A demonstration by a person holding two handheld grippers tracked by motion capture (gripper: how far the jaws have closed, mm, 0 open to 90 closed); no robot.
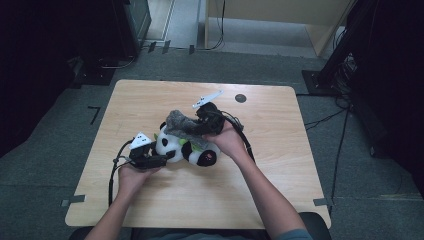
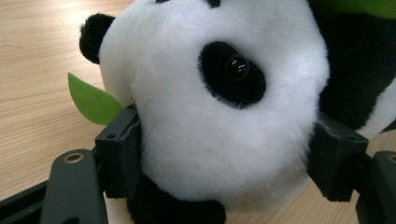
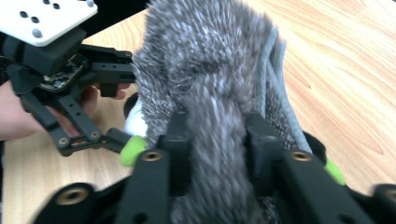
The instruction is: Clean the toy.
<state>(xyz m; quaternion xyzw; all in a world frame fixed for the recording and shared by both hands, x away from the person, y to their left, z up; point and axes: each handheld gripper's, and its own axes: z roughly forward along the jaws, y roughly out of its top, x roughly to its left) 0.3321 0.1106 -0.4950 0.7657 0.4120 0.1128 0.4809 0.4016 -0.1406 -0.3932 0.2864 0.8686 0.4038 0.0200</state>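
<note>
My left tongs (image 2: 224, 154) clamp the panda plush (image 2: 219, 112) by its white head, one pad on each cheek and fur bulging between them. It's there to pin the toy so it won't slide while the other side works. The panda lies on its side on the desk (image 1: 150, 200), right at the tips of the left tongs, black ear and green felt leaf (image 2: 92, 100) poking out past the left pad.

My right tongs (image 3: 217, 140) have the grey furry cloth (image 3: 205, 70) between the pads. The fur sits in the gap with the pads close on either side; grip looks loose, and I can't tell if they really pinch it. From the high view the cloth (image 1: 182, 125) drapes over the panda's body, just ahead of the right tongs (image 1: 206, 116) and up-right of the left tongs (image 1: 159, 160). I read it as a little garment or cover being pulled on or off the toy, hence the anchor-and-tug split.

Containers: nothing here acts as one, unless the cloth is a sleeve for the panda; I can't see an opening.
</note>
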